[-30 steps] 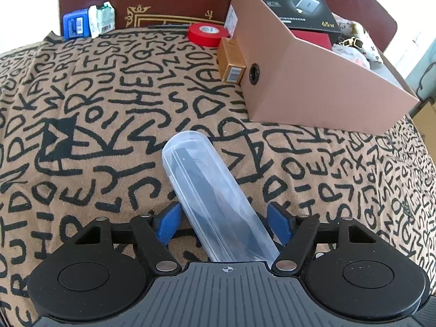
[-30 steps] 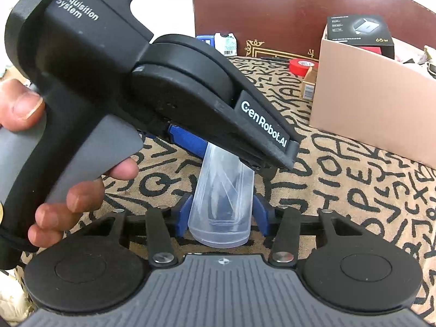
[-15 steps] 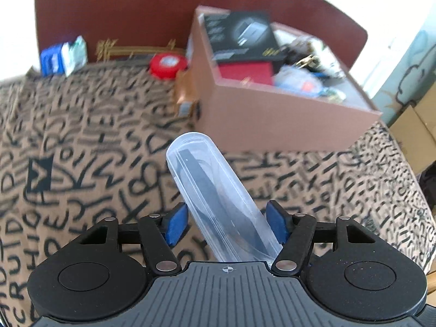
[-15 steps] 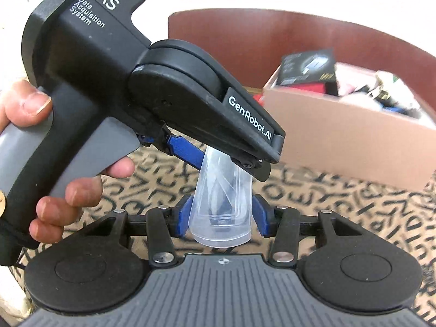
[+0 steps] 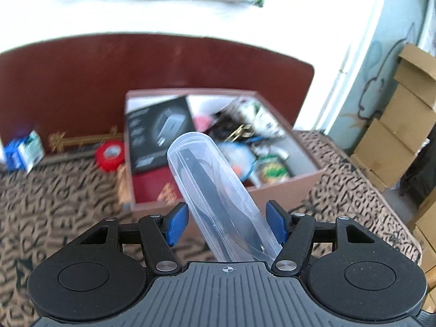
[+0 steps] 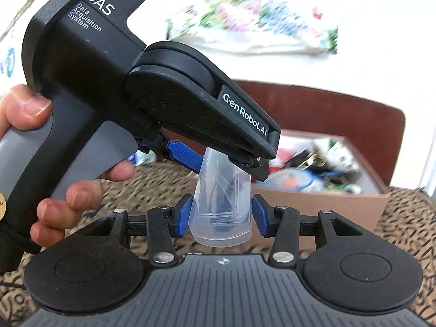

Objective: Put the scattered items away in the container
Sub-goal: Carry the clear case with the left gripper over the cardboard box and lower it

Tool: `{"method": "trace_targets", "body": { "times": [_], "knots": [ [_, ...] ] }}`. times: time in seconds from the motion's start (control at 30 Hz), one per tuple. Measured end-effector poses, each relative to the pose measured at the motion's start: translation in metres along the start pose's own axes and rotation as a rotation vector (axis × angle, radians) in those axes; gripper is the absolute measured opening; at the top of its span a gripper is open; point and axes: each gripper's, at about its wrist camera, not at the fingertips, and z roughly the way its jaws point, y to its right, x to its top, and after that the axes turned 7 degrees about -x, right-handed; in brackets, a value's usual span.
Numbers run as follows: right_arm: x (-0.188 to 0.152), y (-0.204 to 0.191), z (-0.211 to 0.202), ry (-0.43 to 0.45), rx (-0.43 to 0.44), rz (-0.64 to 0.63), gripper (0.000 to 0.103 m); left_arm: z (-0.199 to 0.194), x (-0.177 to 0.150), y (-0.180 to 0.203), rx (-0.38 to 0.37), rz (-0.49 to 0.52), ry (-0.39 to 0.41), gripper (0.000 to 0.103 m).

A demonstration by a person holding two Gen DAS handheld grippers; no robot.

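Observation:
A clear plastic tube (image 5: 215, 188) with dark items inside is held in the air by both grippers. My left gripper (image 5: 227, 223) is shut on one end of it; the tube slants across the jaws and its far end points over the box. My right gripper (image 6: 220, 215) is shut on the other end (image 6: 222, 207), just under the left gripper's black body (image 6: 174, 103). The brown cardboard box (image 5: 308, 174) lies ahead, filled with a black charger carton (image 5: 158, 133), a red book and mixed small items. It also shows in the right wrist view (image 6: 340, 204).
A red tape roll (image 5: 110, 155) and a small orange carton (image 5: 124, 185) lie left of the box on the patterned cover. A blue and white packet (image 5: 21, 154) lies far left by the dark red headboard (image 5: 81, 81). Cardboard boxes (image 5: 403, 136) are stacked at right.
Both grippers have lifted the tube off the patterned cover and carried it toward the box. The box's inside now shows from above, with the tube's far end over it.

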Motion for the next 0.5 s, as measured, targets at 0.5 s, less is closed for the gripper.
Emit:
{"method": "trace_targets", "body": {
  "times": [0.5],
  "knots": [
    [0.034, 0.042, 0.058, 0.012, -0.108, 0.090, 0.052, 0.080, 0.074, -0.003, -0.071, 0.078, -0.002, 0.066]
  ]
}}
